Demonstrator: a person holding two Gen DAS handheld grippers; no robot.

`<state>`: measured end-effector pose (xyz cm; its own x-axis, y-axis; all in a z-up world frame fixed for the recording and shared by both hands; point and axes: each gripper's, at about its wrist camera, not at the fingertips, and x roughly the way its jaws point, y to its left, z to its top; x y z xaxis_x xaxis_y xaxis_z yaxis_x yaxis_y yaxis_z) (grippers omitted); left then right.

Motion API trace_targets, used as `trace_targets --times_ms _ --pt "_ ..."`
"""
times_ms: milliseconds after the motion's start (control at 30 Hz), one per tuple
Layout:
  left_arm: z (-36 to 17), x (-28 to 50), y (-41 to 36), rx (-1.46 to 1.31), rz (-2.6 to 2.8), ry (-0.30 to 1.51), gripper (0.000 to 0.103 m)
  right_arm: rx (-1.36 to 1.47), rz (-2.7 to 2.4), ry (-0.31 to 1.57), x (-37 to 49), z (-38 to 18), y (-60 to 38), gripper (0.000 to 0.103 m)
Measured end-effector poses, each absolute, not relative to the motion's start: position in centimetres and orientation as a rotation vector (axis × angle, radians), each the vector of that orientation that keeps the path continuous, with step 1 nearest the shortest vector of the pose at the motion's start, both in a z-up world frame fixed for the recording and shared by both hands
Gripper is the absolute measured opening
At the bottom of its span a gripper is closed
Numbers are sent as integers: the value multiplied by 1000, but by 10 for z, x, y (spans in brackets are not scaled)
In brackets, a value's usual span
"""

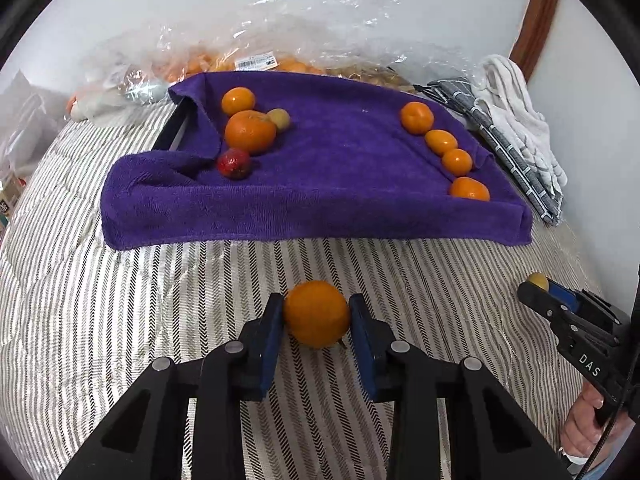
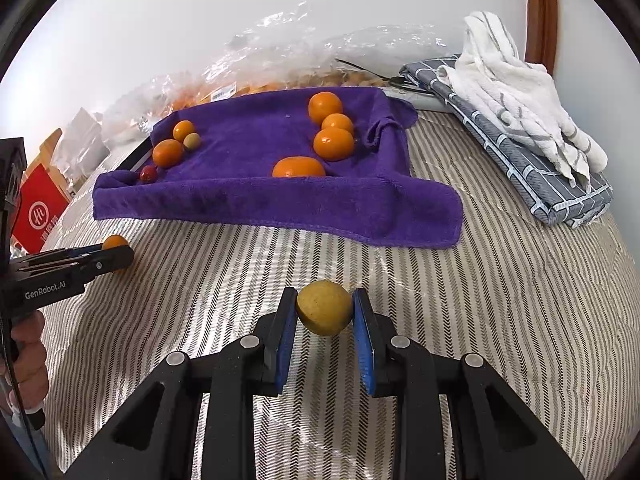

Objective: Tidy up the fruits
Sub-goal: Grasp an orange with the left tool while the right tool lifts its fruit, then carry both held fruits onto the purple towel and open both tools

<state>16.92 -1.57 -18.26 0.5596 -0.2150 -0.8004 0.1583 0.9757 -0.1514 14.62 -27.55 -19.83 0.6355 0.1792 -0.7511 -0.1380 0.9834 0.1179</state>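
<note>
My left gripper [image 1: 317,314] is shut on an orange [image 1: 317,312], held over the striped bedding in front of a purple towel-lined tray [image 1: 320,208]. My right gripper [image 2: 325,312] is shut on a small yellow fruit [image 2: 325,307]; it also shows in the left wrist view [image 1: 538,280]. On the towel's left side lie two oranges [image 1: 250,131], a small yellow-green fruit [image 1: 279,119] and a red fruit [image 1: 234,164]. Along its right side several oranges [image 1: 417,117] lie in a row. The left gripper and its orange show in the right wrist view [image 2: 115,242].
A clear plastic bag of fruit [image 1: 280,52] lies behind the tray against the wall. Folded grey and white cloths [image 2: 520,120] are stacked at the right. A red box [image 2: 38,208] stands at far left. The striped bedding [image 1: 120,300] spreads in front.
</note>
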Motion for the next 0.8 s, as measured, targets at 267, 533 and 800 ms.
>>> trace_targets --times_ms 267,533,800 --pt "-153 161 -3 -85 -224 906 31 48 189 845 151 -176 -269 28" --pt "-120 159 8 -101 -220 852 31 32 202 803 158 -145 -259 28" --pt "-93 160 9 -116 -227 811 31 17 201 764 164 -117 -256 28"
